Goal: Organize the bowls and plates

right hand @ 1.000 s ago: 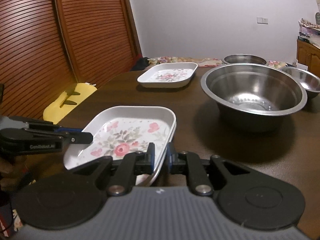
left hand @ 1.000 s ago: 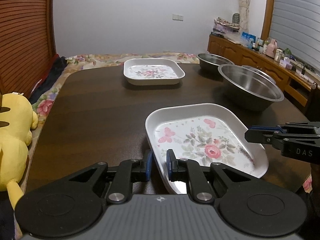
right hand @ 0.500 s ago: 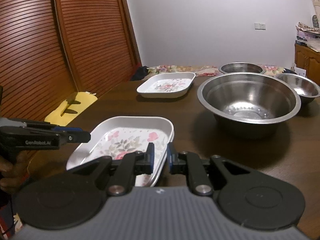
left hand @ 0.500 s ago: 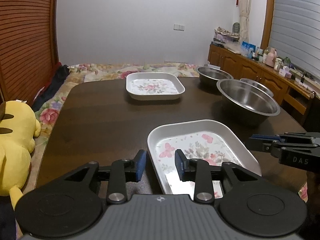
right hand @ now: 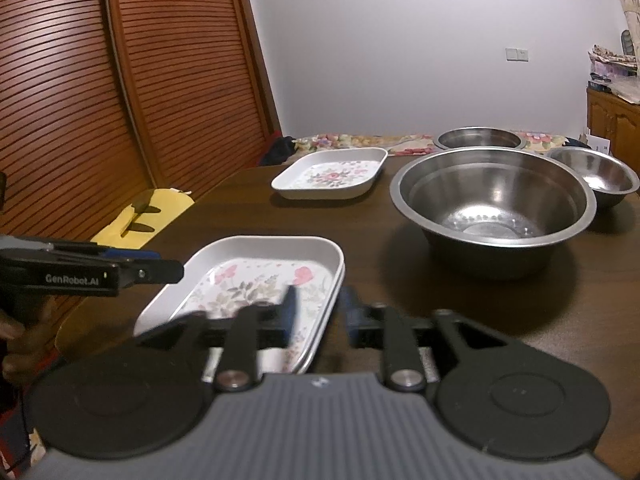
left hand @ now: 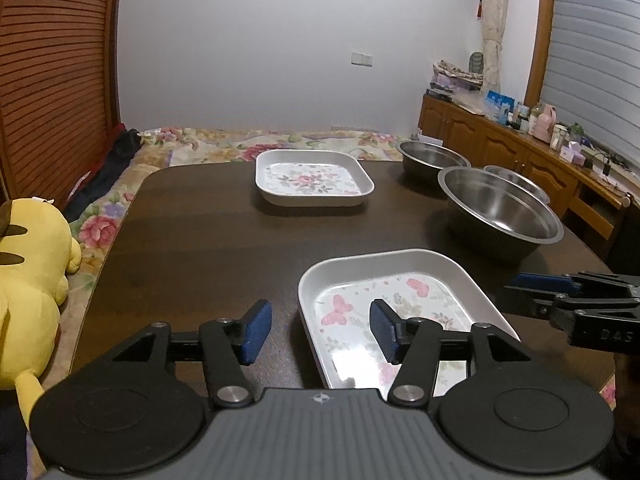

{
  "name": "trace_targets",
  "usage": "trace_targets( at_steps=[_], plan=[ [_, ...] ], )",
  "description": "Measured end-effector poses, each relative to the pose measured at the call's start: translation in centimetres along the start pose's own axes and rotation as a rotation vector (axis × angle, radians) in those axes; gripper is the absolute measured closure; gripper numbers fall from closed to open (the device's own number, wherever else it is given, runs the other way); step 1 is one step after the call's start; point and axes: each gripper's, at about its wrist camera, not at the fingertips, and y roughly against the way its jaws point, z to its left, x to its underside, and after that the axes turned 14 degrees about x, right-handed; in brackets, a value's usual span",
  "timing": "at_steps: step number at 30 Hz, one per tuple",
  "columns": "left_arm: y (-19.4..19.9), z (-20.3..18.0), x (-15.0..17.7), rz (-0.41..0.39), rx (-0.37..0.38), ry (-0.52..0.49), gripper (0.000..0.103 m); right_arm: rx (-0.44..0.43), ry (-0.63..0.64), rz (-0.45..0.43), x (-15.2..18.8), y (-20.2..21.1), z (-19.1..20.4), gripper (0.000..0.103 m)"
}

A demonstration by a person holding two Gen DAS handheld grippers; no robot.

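Both grippers — left gripper (left hand: 318, 330), right gripper (right hand: 318, 310) — are opening off the near floral plate (left hand: 394, 300), now released; retreat straight, or your pads snag its rim at lower frame.

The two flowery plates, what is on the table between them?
Nothing. Between the near plate and the far plate there is only bare dark table; the left wrist view shows it best.
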Motion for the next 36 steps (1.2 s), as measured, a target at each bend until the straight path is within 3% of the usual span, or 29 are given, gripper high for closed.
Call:
trace_targets(
  at_steps=[2,4,8,12,24,30,36],
  plan=[
    [0.1,0.0,-0.4,-0.008,-0.004,-0.003,0.041,-0.001,-0.007,-0.006,-0.1,0.1,-0.1,0.06],
    [0.4,-0.2,-0.7,-0.015,-0.006,-0.015,0.037,0.0,-0.018,-0.009,-0.2,0.2,-0.3,0.049],
    [0.6,-0.4,-1.7,-0.034,-0.013,-0.038,0.029,-0.006,-0.027,-0.025,-0.7,0.6,-0.6,0.047],
    [0.3,-0.1,-3.1,-0.048,-0.012,-0.052,0.027,0.003,-0.011,-0.048,-1.7,1.1,-0.8,0.036],
    [-3.8,3.7,-7.6,-0.061,-0.046,-0.057,0.025,-0.041,0.063,-0.057,-9.2,-1.1,-2.3,0.036],
    [-7.2,5.7,-9.8,-0.028,-0.043,-0.043,0.033,-0.074,0.093,0.017,-12.1,-5.1,-2.5,0.036],
    [-10.1,6.7,-11.1,0.008,-0.033,-0.056,0.033,-0.094,0.15,0.109,-13.5,-9.7,-1.8,0.037]
  ],
)
